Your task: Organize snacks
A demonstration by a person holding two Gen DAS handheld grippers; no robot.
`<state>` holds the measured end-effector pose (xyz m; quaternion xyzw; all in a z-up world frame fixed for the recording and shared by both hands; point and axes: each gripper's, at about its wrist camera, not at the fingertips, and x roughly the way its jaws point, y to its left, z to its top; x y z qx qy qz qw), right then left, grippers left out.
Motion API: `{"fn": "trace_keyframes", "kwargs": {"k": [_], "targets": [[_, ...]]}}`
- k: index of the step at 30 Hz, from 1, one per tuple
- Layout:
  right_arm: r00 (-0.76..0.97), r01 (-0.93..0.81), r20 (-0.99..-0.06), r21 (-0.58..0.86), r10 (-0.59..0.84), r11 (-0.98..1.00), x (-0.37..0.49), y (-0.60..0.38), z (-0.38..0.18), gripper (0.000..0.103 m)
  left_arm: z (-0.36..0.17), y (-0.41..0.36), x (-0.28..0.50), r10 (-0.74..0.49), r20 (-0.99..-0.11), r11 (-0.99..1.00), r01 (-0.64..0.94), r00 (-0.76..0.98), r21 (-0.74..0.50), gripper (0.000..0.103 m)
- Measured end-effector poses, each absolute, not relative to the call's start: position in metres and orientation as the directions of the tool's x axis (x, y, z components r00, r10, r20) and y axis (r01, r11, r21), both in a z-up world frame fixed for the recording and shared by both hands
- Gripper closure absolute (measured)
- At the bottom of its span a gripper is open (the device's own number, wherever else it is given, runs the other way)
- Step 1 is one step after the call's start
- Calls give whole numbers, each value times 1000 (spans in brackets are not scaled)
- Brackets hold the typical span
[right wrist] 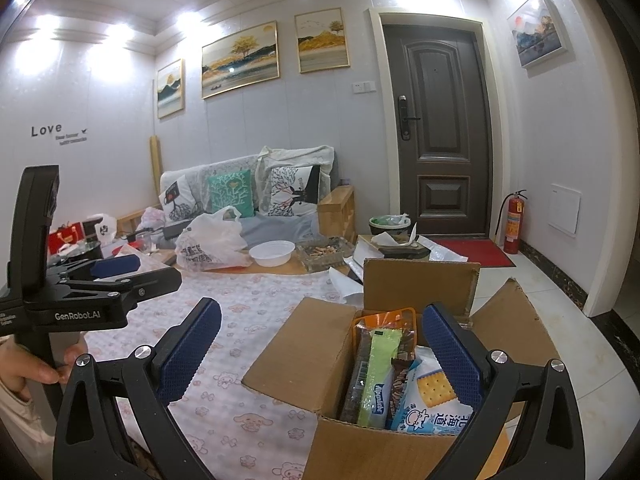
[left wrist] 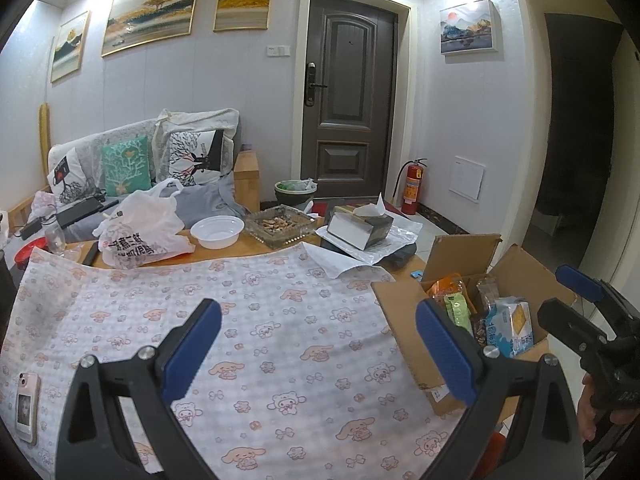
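An open cardboard box (right wrist: 304, 344) stands at the right end of the table on a cartoon-print cloth (left wrist: 260, 320). Several snacks stand upright in it: a green bar (right wrist: 378, 376), a brown wafer bar (right wrist: 400, 388), a blue-and-white cracker pack (right wrist: 430, 400) and an orange bag (right wrist: 384, 316). My right gripper (right wrist: 322, 344) hangs open just above the box's near side, nothing between its fingers. My left gripper (left wrist: 320, 344) is open and empty over the cloth, left of the box (left wrist: 400, 300). Each gripper shows in the other view: the right gripper (left wrist: 568, 296), the left gripper (right wrist: 136, 272).
A phone (left wrist: 27, 408) lies at the cloth's near left. At the table's far side are a white plastic bag (left wrist: 140, 232), a white bowl (left wrist: 217, 232), a glass ashtray (left wrist: 280, 226) and a tissue box (left wrist: 360, 226). A sofa with cushions (left wrist: 124, 164) stands behind.
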<state>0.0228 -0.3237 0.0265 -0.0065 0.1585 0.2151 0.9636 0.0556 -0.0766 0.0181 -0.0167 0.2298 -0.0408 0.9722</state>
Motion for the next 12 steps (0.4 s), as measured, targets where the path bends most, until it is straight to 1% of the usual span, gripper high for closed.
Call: {"fn": "trace_keyframes", "kwargs": {"k": [12], "targets": [[858,-415,-308,56,412,908,23,-326,26,2,17,-77,55,-103,-445,995,89,890,-52,6]]}}
